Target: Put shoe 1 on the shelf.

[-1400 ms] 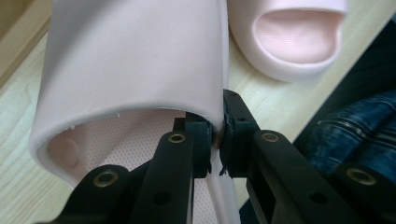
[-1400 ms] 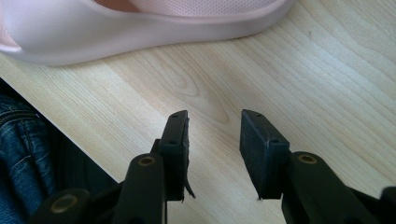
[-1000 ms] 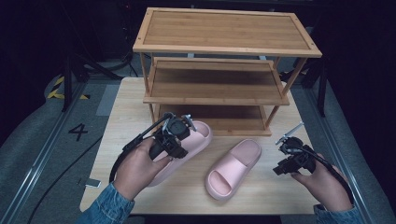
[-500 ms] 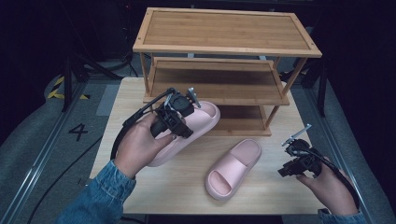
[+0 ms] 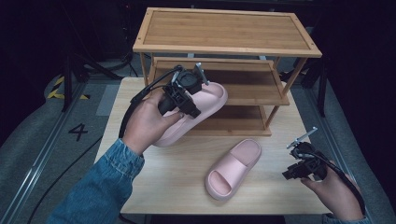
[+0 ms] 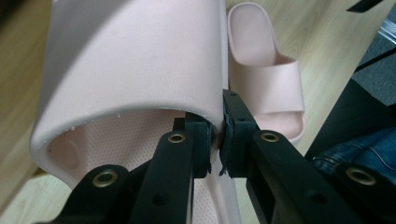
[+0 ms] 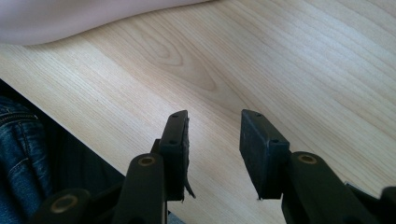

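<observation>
1. Above the wooden table (image 5: 187,182), my left hand (image 5: 147,122) holds the left gripper (image 5: 183,93) raised, forearm in a denim sleeve (image 5: 95,189) angling up from the bottom edge toward the shoe rack (image 5: 226,44).
2. Clamped between its 2 black jaws is the strap edge of 1 pink slipper (image 5: 205,105), lifted clear of the table and tilted, its toe end level with the rack's middle shelf (image 5: 252,86); the left gripper view shows the pads pinching that strap wall (image 6: 205,93).
3. Flat on the table, the second pink slipper (image 5: 233,168) lies in front of the rack, between my 2 hands.
4. Low at the table's right edge, my right hand (image 5: 334,191) holds the right gripper (image 5: 301,163) near the surface, well apart from both slippers.
5. Its jaws stand apart with only bare wood between them (image 7: 215,149).
</observation>
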The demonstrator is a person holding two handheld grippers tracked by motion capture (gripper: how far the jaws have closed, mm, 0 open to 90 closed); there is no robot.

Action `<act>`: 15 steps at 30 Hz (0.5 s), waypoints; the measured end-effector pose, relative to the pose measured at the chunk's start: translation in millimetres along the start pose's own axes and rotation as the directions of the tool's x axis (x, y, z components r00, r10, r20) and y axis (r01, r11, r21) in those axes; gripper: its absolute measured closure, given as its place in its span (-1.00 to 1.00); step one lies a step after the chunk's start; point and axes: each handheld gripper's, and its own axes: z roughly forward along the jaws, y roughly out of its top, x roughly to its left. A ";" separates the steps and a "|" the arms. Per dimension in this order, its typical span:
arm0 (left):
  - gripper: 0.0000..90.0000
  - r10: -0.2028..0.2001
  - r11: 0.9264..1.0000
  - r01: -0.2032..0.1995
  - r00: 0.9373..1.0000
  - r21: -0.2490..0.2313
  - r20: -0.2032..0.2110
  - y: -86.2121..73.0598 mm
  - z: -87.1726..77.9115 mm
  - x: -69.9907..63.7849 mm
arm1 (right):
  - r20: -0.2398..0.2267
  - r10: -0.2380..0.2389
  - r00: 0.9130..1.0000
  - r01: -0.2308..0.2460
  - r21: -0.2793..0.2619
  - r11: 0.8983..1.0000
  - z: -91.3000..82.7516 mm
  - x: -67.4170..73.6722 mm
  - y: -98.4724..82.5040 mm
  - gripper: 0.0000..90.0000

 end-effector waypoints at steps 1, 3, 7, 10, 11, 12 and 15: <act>0.85 -0.001 1.000 0.001 1.000 -0.002 0.003 1.6 0.4 1.3 | 0.000 -0.001 1.000 0.001 -0.001 1.000 -0.4 -0.8 -0.8 0.39; 0.85 0.001 1.000 -0.001 1.000 -0.008 0.001 6.0 1.4 5.4 | 0.000 0.004 1.000 -0.004 -0.001 1.000 -0.8 -1.7 -2.1 0.39; 0.85 -0.004 1.000 0.004 1.000 -0.015 -0.019 12.8 3.0 12.0 | -0.001 0.010 1.000 -0.010 0.002 1.000 -1.1 -2.2 -3.6 0.39; 0.85 -0.019 0.999 0.018 0.999 -0.026 -0.034 17.3 3.5 17.1 | 0.001 0.010 1.000 -0.010 -0.001 1.000 -1.5 -2.2 -4.1 0.39; 0.85 -0.022 0.999 0.021 0.999 -0.032 -0.036 18.2 3.7 18.5 | 0.001 0.010 1.000 -0.010 -0.002 1.000 -1.6 -2.2 -4.2 0.39; 0.85 -0.030 0.999 0.028 0.999 -0.035 -0.041 20.4 3.8 21.4 | -0.002 0.010 1.000 -0.010 -0.003 1.000 -1.6 -2.2 -4.5 0.39; 0.85 -0.033 0.999 0.032 0.998 -0.034 -0.050 23.5 4.1 23.9 | -0.001 0.012 1.000 -0.012 -0.001 1.000 -1.2 -2.2 -4.6 0.39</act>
